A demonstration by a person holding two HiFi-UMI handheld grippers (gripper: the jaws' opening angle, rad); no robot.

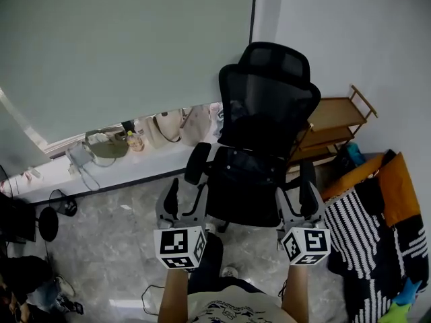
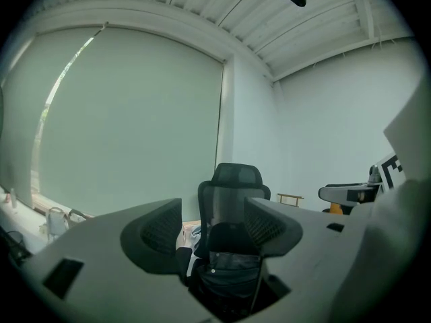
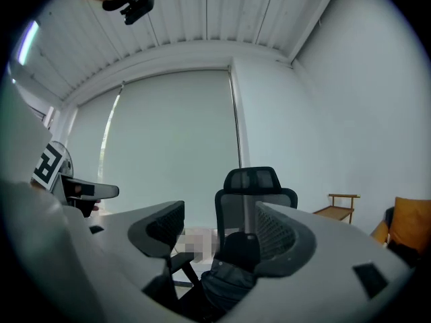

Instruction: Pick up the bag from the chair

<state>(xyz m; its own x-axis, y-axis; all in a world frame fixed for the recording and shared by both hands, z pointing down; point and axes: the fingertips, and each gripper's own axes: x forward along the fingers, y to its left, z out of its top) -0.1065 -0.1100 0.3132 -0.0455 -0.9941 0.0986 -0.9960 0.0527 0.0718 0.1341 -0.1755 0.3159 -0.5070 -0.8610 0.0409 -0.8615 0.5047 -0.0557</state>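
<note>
**Position.** The bag (image 1: 244, 179), dark and slumped, lies on the seat of the black mesh chair (image 1: 269, 96) at frame centre in the head view. It rests against the foot of the backrest.

**Grippers.** The left gripper (image 1: 185, 200) is at lower centre-left and the right gripper (image 1: 298, 200) at lower centre-right. Both are short of the seat's front edge and point roughly level at the chair. The left gripper's fingers (image 2: 158, 231) are released, and so are the right's (image 3: 158, 227). Each pair stands wide apart with nothing clamped, and chair and bag show only in the distance through the gaps.

**Step in hand.** In my judgement this is the approach, and no contact has been made.

**Recommendation.**
- Bring both grippers in over the front of the seat, between the armrests.
- Tip them downward so the fingers meet the bag from above rather than butting its front face.
- Take hold of a handle or a firm fold of the upper edge. No handle can be made out from here, so it must be found at closer range.
- Lift straight up, since the chair could probably turn or roll if pushed.

**Containers.**
- The bag's contents cannot be seen.
- Several pale bags (image 1: 168, 128) stand along the ledge under the blind at centre-left, and their contents are also unreadable.
- A wooden shelf (image 1: 337, 116) at right appears bare on its upper tier.
</note>
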